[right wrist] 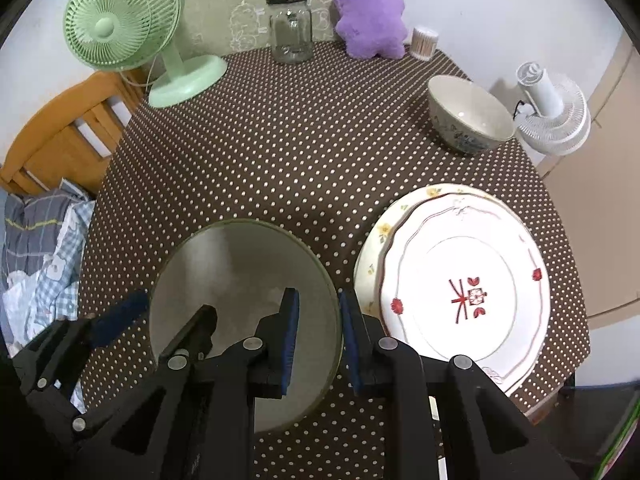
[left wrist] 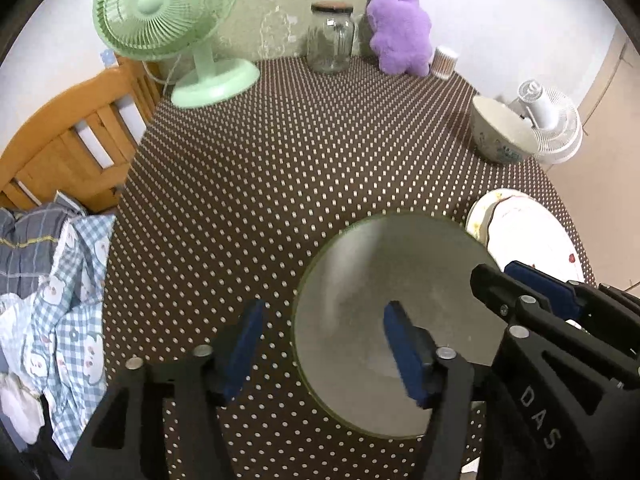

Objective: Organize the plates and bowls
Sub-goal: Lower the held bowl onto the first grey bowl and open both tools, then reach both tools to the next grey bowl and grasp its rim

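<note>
A frosted grey-green glass bowl (left wrist: 384, 280) (right wrist: 240, 272) sits on the dotted brown tablecloth, near the front. My left gripper (left wrist: 325, 332) (right wrist: 160, 316) stands open astride the bowl's left rim, one pad outside and one inside, neither pressing. My right gripper (right wrist: 318, 312) (left wrist: 508, 276) is shut on the bowl's right rim. To the right lies a white plate with red marks (right wrist: 460, 280) (left wrist: 524, 232), stacked on a yellow-flowered plate (right wrist: 382, 232). Farther back on the right stands a cream ceramic bowl (right wrist: 468, 116) (left wrist: 500, 128).
Along the back are a green fan (right wrist: 120, 20), a glass jar (right wrist: 290, 28), a purple plush toy (right wrist: 370, 16) and a cotton-swab tub (right wrist: 424, 42). A white fan (right wrist: 552, 116) is beyond the right edge. A wooden chair (left wrist: 72, 144) and piled clothes (left wrist: 52, 280) are left.
</note>
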Action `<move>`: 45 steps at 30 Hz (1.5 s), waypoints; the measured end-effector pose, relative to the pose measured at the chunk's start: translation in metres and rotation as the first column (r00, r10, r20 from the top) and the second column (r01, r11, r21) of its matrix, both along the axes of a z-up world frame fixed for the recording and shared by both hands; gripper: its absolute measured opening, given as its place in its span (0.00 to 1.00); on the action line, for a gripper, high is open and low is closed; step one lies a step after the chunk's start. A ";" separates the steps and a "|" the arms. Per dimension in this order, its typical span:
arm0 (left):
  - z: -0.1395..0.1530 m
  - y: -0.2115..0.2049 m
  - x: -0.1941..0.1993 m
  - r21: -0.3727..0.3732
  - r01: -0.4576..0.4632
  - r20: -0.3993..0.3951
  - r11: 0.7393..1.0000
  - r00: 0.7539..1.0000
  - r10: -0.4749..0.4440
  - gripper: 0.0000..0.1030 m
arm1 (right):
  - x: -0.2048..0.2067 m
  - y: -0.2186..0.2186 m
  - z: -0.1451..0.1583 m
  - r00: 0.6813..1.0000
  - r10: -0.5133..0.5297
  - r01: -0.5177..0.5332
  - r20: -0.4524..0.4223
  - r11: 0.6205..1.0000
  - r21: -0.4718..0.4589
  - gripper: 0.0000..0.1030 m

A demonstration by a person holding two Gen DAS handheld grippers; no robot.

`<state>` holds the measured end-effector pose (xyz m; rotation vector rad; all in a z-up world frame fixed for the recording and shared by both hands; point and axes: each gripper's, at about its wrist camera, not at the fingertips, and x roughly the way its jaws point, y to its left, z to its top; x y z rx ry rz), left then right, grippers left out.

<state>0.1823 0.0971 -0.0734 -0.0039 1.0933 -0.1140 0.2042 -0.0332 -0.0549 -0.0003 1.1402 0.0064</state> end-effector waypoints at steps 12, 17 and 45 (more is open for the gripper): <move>0.053 0.000 -0.008 -0.019 0.009 0.103 1.000 0.995 -0.007 0.79 | -0.015 -0.003 0.055 0.990 0.007 -0.013 0.142 0.999 0.037 0.66; 0.076 -0.011 -0.011 -0.020 -0.004 0.162 1.000 0.987 0.008 0.83 | -0.018 -0.011 0.076 0.979 0.003 -0.013 0.206 0.999 0.047 0.76; 0.101 -0.127 0.066 0.001 -0.111 0.174 0.994 0.979 0.109 0.86 | 0.070 -0.128 0.098 0.971 0.100 -0.117 0.216 0.991 0.070 0.86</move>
